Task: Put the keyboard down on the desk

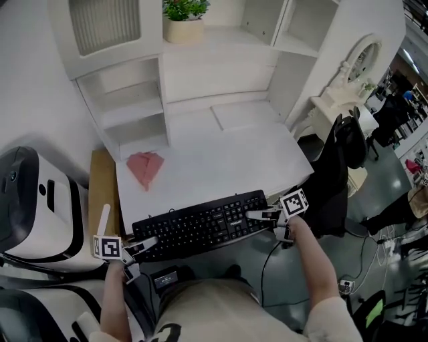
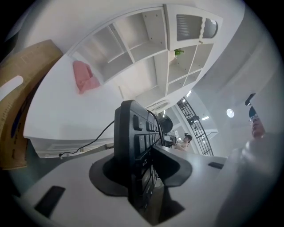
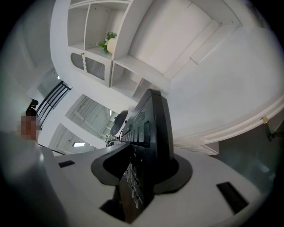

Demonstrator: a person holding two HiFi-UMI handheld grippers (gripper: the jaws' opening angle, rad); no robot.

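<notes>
A black keyboard (image 1: 200, 225) hangs in the air just off the front edge of the white desk (image 1: 221, 157), held by its two ends. My left gripper (image 1: 142, 245) is shut on its left end, and my right gripper (image 1: 262, 215) is shut on its right end. In the left gripper view the keyboard (image 2: 135, 142) stands edge-on between the jaws, its cable trailing left. The right gripper view shows the keyboard (image 3: 148, 133) the same way, clamped between the dark pads (image 3: 116, 165).
A pink cloth (image 1: 146, 167) lies on the desk's left part. White shelves and a potted plant (image 1: 183, 19) stand at the back. A cardboard piece (image 1: 102, 194) and white machines (image 1: 33, 207) are at the left. A dark office chair (image 1: 338, 167) is at the right.
</notes>
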